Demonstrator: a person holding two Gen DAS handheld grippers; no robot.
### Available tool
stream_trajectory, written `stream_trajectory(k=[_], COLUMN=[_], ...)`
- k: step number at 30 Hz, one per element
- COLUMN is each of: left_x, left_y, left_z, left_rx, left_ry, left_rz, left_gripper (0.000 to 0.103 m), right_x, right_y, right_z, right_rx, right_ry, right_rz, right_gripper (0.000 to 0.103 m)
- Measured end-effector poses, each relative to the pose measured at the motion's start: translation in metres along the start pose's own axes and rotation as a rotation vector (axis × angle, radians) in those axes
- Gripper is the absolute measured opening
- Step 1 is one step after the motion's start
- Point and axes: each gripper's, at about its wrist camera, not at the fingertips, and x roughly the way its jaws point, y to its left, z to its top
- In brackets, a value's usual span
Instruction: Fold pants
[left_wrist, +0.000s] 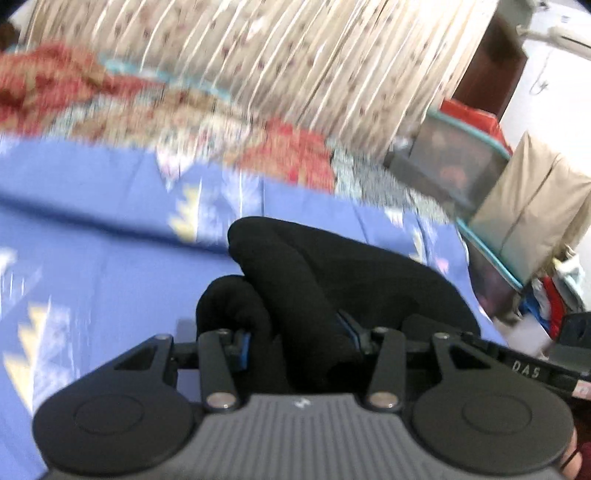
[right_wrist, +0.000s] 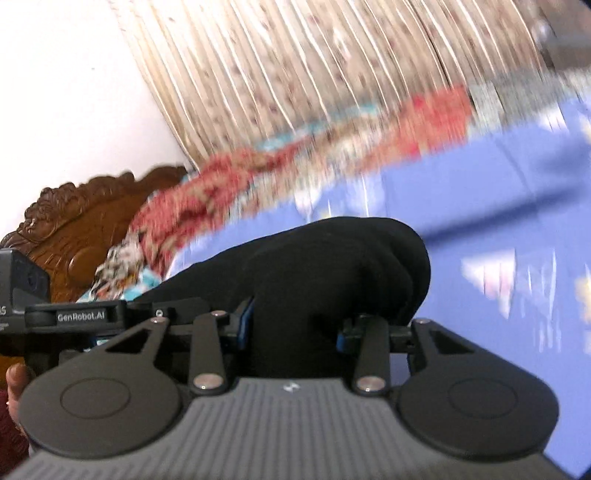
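The black pants (left_wrist: 332, 273) bunch up over the blue patterned bedsheet (left_wrist: 92, 258). My left gripper (left_wrist: 299, 339) is shut on a thick fold of the pants, which hides the fingertips. In the right wrist view the pants (right_wrist: 332, 258) hang between the jaws, and my right gripper (right_wrist: 295, 328) is shut on another bunch of them. The other gripper's body (right_wrist: 74, 317) shows at the left edge of that view, close beside it. Both views are motion-blurred.
A red floral blanket (left_wrist: 280, 151) lies along the far side of the bed under a pleated floral curtain (left_wrist: 295, 55). Storage boxes (left_wrist: 454, 162) and a beige bag (left_wrist: 532, 199) stand to the right. A carved wooden headboard (right_wrist: 85, 221) is at the left.
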Motion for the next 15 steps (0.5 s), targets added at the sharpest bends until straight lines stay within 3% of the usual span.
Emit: stream_trajectory(k=[2, 4, 5, 7, 8, 9, 10, 15], left_x=[0.023, 0.059, 0.082, 0.131, 0.146, 0.140, 0.135, 0.121], left_y=[0.008, 0.023, 0.033, 0.047, 0.052, 0.049, 0.045, 0.032], left_z=[-0.001, -0.012, -0.021, -0.046, -0.059, -0.063, -0.063, -0.057], left_rx=[-0.004, -0.035, -0.054, -0.076, -0.086, -0.104, -0.101, -0.083], left_ry=[-0.016, 0.032, 0.090, 0.282, 0.341, 0.280, 0.251, 0.292], left_rz=[0.024, 0.081, 0.129, 0.265, 0.323, 0.349, 0.359, 0.372], left_gripper=[0.046, 0.047, 0.047, 0.047, 0.068, 0.078, 0.078, 0.078], right_x=[0.019, 0.047, 0.068, 0.107, 0.123, 0.119, 0.106, 0.076], right_y=[-0.008, -0.027, -0.041, -0.067, -0.082, -0.091, -0.093, -0.086], right_z=[0.005, -0.003, -0.013, -0.038, -0.056, -0.067, -0.071, -0.069], right_rx=[-0.054, -0.045, -0.014, 0.058, 0.119, 0.179, 0.229, 0.243], right_ry=[-0.033, 0.010, 0.072, 0.247, 0.366, 0.339, 0.256, 0.271], right_rz=[-0.011, -0.042, -0.076, -0.196, -0.283, -0.274, -0.245, -0.283], right_gripper=[0.045, 0.051, 0.058, 0.059, 0.068, 0.072, 0.072, 0.073])
